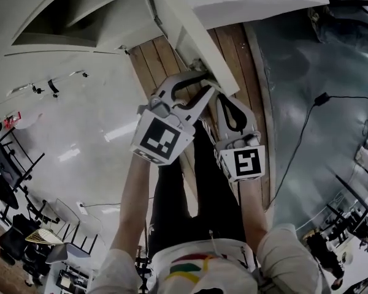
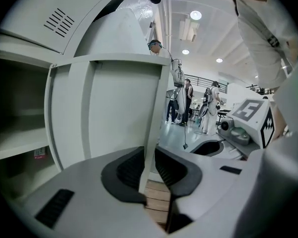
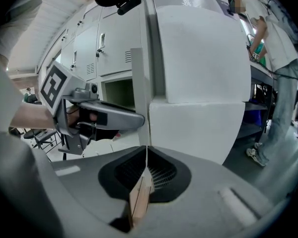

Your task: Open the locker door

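The bank of grey lockers [image 2: 35,24] filled the left of the left gripper view, with one compartment [image 2: 20,123] standing open and dark. Its locker door [image 2: 114,108] was already swung well out from that opening. It stood nearly edge-on to the person, inner ribbed face toward the compartment and outer face toward the hall. From the head view the door ran as a white bar from its far, hinge end toward the person. Its free edge stood upright over the wooden floor [image 1: 153,60], so the door's long axis was vertical and lay straight ahead of both claws.

The left gripper [image 2: 149,157] straddled that free edge, one pad on the inner face and one on the outer. As far as its own view showed, it had closed in and was pinching the thin lip.

The right gripper [image 3: 146,155] sat just beside it on the hall side. Its jaws were pressed together and its tips were up against the same edge. Whether any sliver of metal lay between them could not be told.

The left claw looked the better placed. Any further opening would probably mean carrying the edge toward the person's right, away from the compartment, along the arc about the far hinge side.
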{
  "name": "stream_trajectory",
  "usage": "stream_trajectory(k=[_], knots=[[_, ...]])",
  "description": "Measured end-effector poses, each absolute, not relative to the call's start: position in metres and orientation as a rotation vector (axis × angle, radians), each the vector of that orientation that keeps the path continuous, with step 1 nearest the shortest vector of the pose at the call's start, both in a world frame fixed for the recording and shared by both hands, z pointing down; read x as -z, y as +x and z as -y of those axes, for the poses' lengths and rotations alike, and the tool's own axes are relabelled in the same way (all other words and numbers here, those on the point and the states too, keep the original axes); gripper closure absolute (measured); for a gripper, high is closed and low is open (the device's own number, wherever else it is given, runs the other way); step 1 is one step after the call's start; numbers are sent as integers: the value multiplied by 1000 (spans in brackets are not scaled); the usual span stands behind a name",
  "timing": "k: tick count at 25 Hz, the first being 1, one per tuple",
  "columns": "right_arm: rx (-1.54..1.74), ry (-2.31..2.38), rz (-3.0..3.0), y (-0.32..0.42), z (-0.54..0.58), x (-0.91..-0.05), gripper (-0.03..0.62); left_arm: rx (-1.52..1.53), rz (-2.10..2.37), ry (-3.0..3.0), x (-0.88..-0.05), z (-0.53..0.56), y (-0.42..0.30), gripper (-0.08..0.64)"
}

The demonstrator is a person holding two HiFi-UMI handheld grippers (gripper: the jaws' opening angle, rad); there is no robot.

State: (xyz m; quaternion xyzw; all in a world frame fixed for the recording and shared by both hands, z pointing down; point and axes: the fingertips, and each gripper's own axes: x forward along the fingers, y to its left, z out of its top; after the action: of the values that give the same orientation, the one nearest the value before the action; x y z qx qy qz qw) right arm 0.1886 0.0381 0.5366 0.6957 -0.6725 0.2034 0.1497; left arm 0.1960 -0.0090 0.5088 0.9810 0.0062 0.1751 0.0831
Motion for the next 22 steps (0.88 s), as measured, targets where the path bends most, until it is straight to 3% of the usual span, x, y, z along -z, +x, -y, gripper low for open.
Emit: stream_trajectory(k=[22], knots=[[-642,2062,1887,195,-58,-539,581,-464,-53,2943,-502,11,243,488]])
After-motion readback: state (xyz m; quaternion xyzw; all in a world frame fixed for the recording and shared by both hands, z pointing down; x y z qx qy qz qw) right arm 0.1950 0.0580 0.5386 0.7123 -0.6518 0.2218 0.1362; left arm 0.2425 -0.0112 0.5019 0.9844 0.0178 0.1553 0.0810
